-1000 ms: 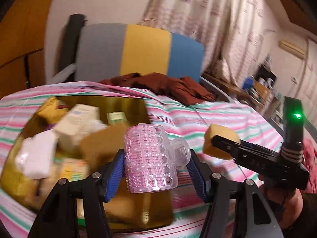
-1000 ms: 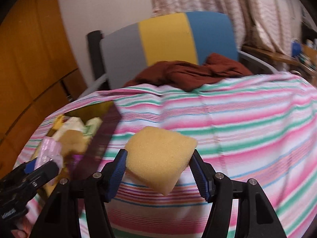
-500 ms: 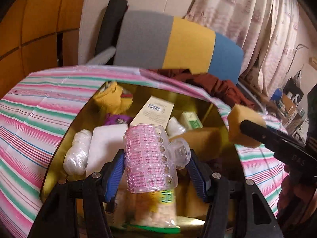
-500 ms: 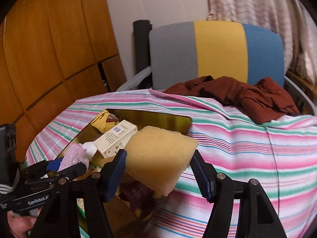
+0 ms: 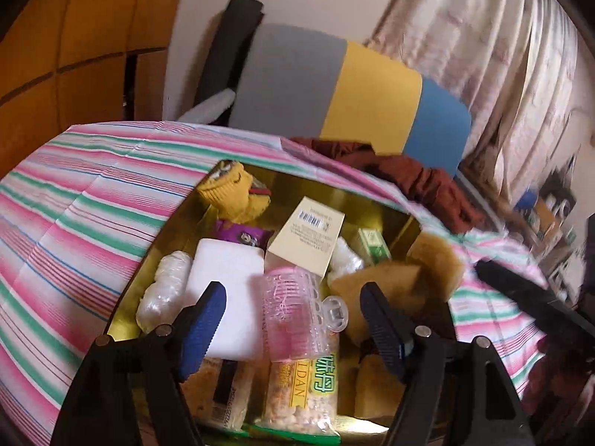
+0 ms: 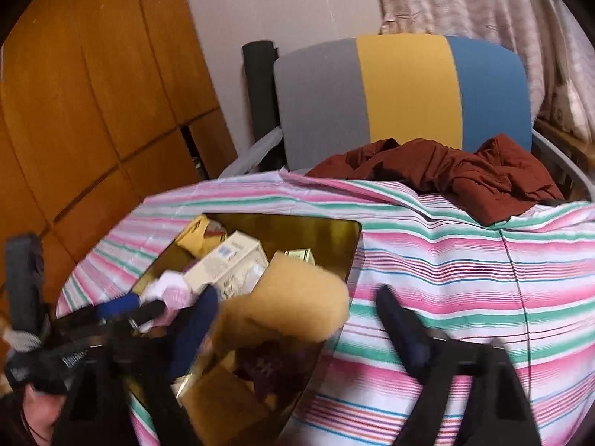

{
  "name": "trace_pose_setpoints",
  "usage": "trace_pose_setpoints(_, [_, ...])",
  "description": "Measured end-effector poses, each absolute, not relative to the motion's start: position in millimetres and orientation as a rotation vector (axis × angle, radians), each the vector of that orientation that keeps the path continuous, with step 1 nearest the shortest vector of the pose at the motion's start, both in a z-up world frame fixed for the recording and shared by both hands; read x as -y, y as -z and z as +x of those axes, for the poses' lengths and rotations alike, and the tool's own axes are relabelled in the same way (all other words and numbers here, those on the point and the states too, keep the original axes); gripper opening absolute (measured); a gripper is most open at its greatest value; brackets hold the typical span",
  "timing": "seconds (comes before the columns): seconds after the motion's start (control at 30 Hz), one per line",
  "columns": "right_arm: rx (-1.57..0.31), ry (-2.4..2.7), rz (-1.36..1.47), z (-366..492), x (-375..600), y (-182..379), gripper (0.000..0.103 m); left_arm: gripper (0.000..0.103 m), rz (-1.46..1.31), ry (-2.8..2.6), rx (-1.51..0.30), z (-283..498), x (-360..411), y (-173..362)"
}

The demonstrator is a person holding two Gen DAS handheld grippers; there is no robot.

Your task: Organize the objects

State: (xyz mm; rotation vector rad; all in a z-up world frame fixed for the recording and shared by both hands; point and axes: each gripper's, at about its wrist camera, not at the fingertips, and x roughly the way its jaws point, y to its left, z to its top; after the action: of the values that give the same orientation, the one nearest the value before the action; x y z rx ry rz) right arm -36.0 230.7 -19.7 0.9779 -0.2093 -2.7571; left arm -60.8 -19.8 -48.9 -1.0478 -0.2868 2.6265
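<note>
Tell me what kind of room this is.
Probably a lived-in room at home: patterned curtains, wooden wardrobe-like panels, and a brown garment thrown over a tricolour chair behind the striped tablecloth.

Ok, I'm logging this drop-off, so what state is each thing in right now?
left hand-held gripper: open, pink hair roller loose between its fingers.
right hand-held gripper: open, blurred.
pink hair roller: released, over the box.
yellow sponge: released, blurred, over the box edge.
gold box: open, full.
brown cloth: crumpled on the chair.
</note>
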Motion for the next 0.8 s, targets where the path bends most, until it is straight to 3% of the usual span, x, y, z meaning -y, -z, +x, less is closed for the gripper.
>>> trace_pose_setpoints(0.1, [0.171,2.693,1.033,-44,-221,28,0.044,0.075,-1.065,-2.680,0.275,-58,25,50])
trace_pose_setpoints(0.3, [0.097,2.625,1.206,-79,-201,58,0.039,0.075,-1.236,-2.622,0.241,-78,21,74])
trace_pose_setpoints(0.47, [0.256,2.615,1.257,-94,-213,66,0.038,0.075,-1.234,-2.615,0.188,-91,6,70])
trace_pose_setpoints(0.53, [0.313,2.606,1.211,-84,-218,57,0.042,0.075,-1.210,-2.640,0.188,-88,5,65])
trace_pose_setpoints(0.6, [0.329,2.639,1.155,-67,-223,47,0.058,0.075,-1.189,-2.669,0.188,-82,4,59])
trace_pose_setpoints(0.7, [0.368,2.672,1.116,-50,-228,39,0.074,0.075,-1.176,-2.701,0.170,-69,2,48])
trace_pose_setpoints(0.8, [0.380,2.680,1.124,-37,-228,35,0.080,0.075,-1.179,-2.790,0.071,-56,-1,37])
